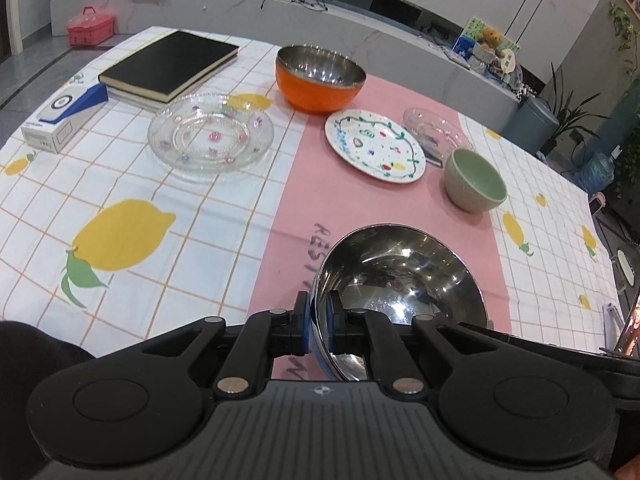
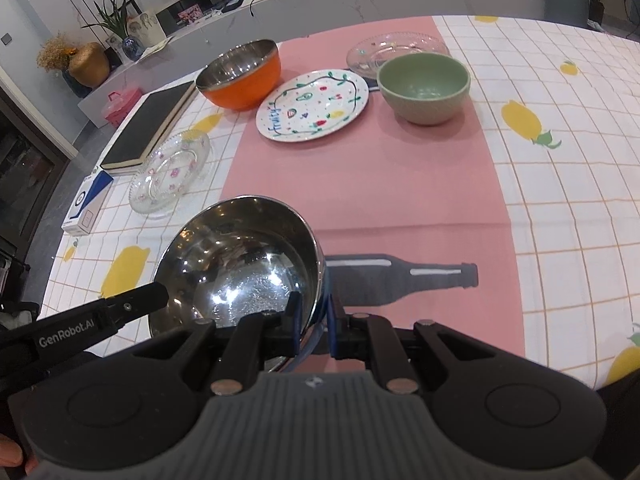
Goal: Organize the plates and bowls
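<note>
Nearest the cameras, a steel bowl (image 1: 400, 280) is held over the near end of the pink runner (image 2: 360, 176), pinched by both claws at once: the left gripper (image 1: 318, 320) is clamped on the rim at one side and the right gripper (image 2: 314, 322) is clamped on the rim at the other, each with one pad inside the wall and one outside. I judge the bowl light and rigid but slick, its polished wall offering little bite, so the thin rim is the sensible place to hold, and two opposed grips should keep it from swinging (a single pinch would likely let it pivot). Farther out stand the green ceramic bowl (image 2: 424, 86) and the painted plate (image 2: 312, 106), both heavier and chippable by my guess, then the orange bowl (image 2: 240, 76) with its steel lining, of similar build to the held one. A patterned glass plate (image 1: 211, 136) lies left on the lemon tablecloth (image 1: 120, 200), and a second glass plate (image 2: 396, 50) sits behind the green bowl. That makes three bowls and three plates. Beyond them lie a black book (image 1: 168, 64) and a small box (image 1: 60, 120).
</note>
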A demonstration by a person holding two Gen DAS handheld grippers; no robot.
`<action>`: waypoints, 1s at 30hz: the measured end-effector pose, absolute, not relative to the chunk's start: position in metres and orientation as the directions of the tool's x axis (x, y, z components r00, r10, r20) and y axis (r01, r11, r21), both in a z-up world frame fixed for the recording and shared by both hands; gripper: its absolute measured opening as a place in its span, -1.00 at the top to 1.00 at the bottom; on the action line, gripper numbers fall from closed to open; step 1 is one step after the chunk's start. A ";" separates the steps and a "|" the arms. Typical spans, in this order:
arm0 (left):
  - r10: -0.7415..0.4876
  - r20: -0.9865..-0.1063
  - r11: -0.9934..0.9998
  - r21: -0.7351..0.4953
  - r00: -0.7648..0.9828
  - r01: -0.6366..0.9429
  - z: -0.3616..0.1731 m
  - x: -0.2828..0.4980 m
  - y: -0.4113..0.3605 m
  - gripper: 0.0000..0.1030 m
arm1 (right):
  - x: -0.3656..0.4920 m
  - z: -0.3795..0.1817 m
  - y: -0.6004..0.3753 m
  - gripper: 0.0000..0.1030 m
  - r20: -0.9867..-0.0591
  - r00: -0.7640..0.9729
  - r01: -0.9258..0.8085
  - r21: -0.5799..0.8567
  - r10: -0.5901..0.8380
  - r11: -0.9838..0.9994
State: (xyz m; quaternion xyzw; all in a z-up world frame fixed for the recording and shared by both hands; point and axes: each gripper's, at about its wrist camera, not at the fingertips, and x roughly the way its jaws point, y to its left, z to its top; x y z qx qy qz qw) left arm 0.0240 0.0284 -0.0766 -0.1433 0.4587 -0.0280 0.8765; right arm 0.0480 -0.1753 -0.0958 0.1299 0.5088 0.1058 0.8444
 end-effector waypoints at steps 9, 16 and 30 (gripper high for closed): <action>-0.170 -0.803 0.958 -0.270 0.570 -0.093 -0.081 0.022 0.027 0.84 | 0.049 -0.104 -0.175 0.79 -0.842 0.438 -0.037 0.331 0.313 0.943; -0.143 -0.791 0.964 -0.248 0.594 -0.099 -0.077 0.021 0.027 0.26 | 0.047 -0.094 -0.174 0.34 -0.830 0.480 -0.064 0.289 0.284 0.955; -0.130 -0.756 0.975 -0.217 0.641 -0.057 -0.042 0.034 0.032 0.04 | 0.052 -0.060 -0.176 0.00 -0.784 0.574 -0.097 0.221 0.236 0.970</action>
